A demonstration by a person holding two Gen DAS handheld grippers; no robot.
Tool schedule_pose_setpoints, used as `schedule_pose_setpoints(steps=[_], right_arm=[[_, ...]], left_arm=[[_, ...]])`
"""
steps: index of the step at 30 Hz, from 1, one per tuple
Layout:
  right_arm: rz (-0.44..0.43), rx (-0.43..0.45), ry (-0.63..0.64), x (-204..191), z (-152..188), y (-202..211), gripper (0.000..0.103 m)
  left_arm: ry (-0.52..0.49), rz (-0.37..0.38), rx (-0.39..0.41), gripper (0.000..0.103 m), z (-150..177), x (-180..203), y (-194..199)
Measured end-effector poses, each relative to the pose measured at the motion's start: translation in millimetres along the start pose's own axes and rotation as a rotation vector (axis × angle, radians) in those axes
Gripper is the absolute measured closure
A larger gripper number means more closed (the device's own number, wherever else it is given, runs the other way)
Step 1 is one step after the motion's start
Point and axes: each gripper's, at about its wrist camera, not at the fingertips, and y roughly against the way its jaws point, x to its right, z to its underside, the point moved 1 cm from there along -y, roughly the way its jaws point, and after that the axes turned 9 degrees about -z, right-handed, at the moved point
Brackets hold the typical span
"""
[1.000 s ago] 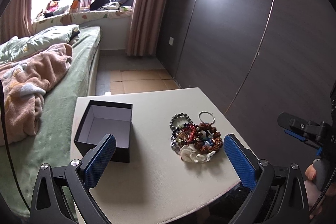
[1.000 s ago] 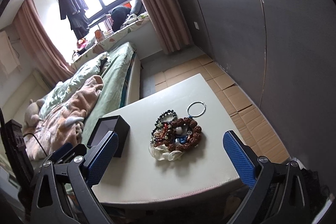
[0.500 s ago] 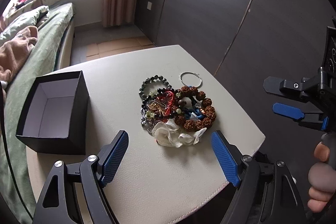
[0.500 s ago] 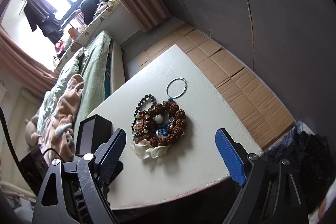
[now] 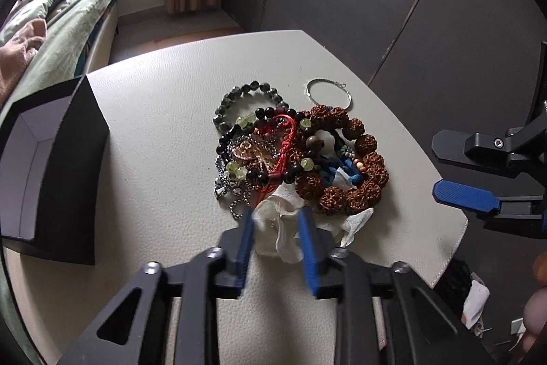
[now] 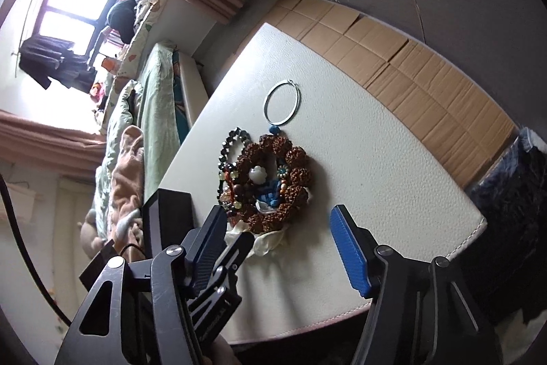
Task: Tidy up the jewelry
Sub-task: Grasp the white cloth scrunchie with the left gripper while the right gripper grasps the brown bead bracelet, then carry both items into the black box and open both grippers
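Jewelry heap (image 5: 294, 156) lying mid-table (image 5: 154, 132), nearest edge a white sheer scrunchie (image 5: 277, 228) spilling toward the camera. Left gripper (image 5: 275, 221) down on that scrunchie, blue pads either side of the fabric and pressing into it; jaws just drawn in from wide apart, cloth bunched between. Right gripper (image 6: 283, 231) lower right of the heap, jaws partly drawn in too yet nothing between them, blue pad (image 6: 348, 248) hanging clear of the table edge. Behind the scrunchie: brown seed-bead bracelet (image 5: 345, 166), red cord (image 5: 283, 146), dark bead strand (image 5: 246, 98), thin silver hoop (image 5: 328, 93) at the far side, touching the pile's rim. Black box (image 5: 51, 166), open and seemingly bare inside, well to the left. Judged step: lifting the scrunchie out first. Best done slowly, straight up, watching for chain (image 5: 236, 197) or beads snagged in the fabric; right gripper ready to pin the brown bracelet if the heap drags. Against a second ago: both cameras lower and pitched down onto the table, window and bed mostly gone from the left view, heap far larger in frame, right view rolled sideways. Heap and box unmoved.
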Motion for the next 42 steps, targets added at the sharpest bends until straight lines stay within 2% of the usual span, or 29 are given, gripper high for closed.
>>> schedule_pose_setpoints(steps=[3, 7, 15, 20, 23, 27, 32, 42], right_arm=[[-0.031, -0.026, -0.047, 7, -2, -13, 0.045], [-0.035, -0.054, -0.082, 12, -1, -30, 0.047], [-0.001, -0.063, -0.09, 13, -1, -53, 0.06], [0.0, -0.029, -0.092, 15, -1, -54, 0.065], [0.019, -0.012, -0.107, 19, -1, -52, 0.078], [-0.001, 0.006, -0.137, 25, 2, -48, 0.082], [-0.015, 0.039, -0.082, 13, 5, -37, 0.082], [-0.135, 0.131, 0.084, -27, 1, -13, 0.082]], left_arm=[[0.014, 0.001, 0.031, 0.101, 1, -4, 8], [0.021, 0.006, 0.092, 0.102, -2, -7, 26], [0.066, 0.021, 0.158, 0.102, -5, -22, 56], [0.078, 0.012, 0.185, 0.102, -1, -30, 70], [0.081, 0.011, 0.199, 0.102, 2, -32, 78], [0.085, 0.005, 0.218, 0.102, 6, -36, 86], [0.104, -0.003, 0.255, 0.102, 5, -45, 99], [0.155, 0.007, 0.301, 0.102, -3, -68, 117]])
